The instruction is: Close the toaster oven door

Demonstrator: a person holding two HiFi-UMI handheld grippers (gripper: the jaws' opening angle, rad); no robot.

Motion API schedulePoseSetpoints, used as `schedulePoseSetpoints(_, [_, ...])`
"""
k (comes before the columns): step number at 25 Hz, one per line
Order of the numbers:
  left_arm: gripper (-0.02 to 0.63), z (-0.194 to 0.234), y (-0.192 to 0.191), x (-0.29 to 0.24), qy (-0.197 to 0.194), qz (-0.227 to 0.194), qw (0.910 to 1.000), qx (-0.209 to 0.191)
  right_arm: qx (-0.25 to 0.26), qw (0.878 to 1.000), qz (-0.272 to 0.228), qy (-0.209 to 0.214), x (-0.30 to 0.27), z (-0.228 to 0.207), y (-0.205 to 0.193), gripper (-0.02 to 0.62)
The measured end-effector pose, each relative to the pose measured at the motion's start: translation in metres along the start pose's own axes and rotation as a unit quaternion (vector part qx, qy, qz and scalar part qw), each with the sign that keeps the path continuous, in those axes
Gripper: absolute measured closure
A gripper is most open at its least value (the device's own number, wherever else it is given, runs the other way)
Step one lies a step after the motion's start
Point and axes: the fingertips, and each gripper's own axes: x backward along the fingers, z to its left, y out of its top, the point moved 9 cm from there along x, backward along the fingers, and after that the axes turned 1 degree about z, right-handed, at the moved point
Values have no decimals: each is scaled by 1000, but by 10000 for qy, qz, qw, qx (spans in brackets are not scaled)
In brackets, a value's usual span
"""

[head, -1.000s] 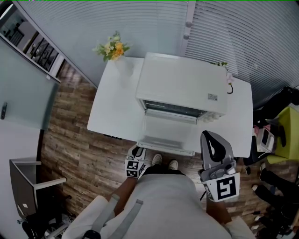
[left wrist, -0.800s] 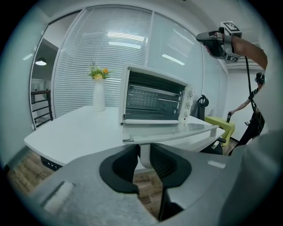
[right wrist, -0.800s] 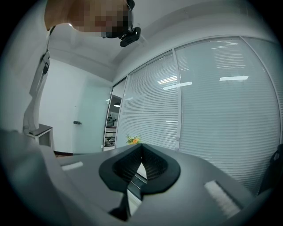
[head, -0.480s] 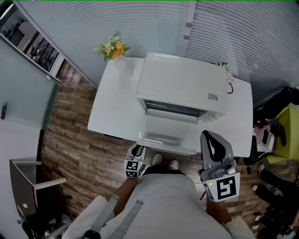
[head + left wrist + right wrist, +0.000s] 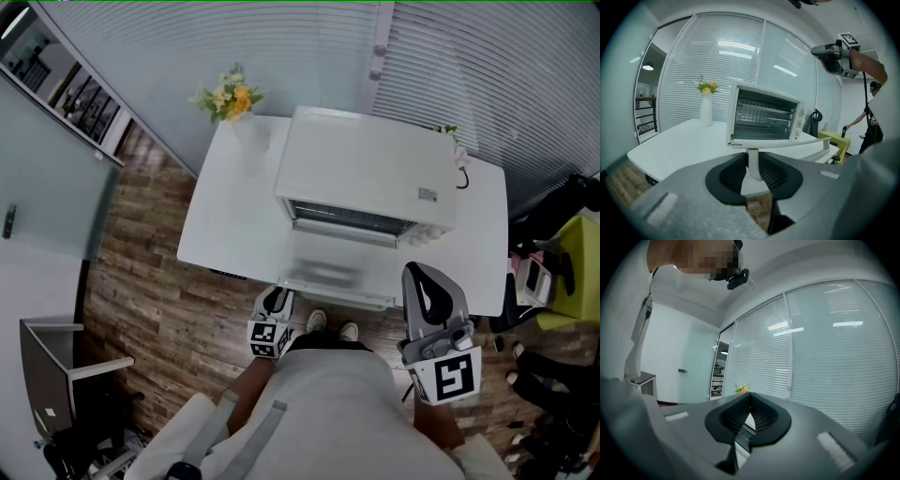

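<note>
The white toaster oven stands on the white table, and its door hangs open toward me, nearly flat. My left gripper sits at the door's front left corner. In the left gripper view, my left gripper is shut on the white post of the door handle, with the oven straight ahead. My right gripper is held up to the right of the door, touching nothing. In its own view, the right gripper has its tips together and nothing between them.
A white vase of yellow flowers stands at the table's back left corner. Window blinds run behind the table. A yellow-green chair and dark bags crowd the floor at right. Another person stands at the far right.
The door's front edge has risen slightly and its surface now looks blurred. My left gripper has shifted a little with it. The right gripper has stayed put.
</note>
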Motion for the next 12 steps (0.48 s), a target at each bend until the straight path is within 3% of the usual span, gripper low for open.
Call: schedulePoseSetpoints(12, [517, -4, 42, 1, 13, -405, 9992, 46, 16, 10000, -43, 5, 4, -1, 0, 591])
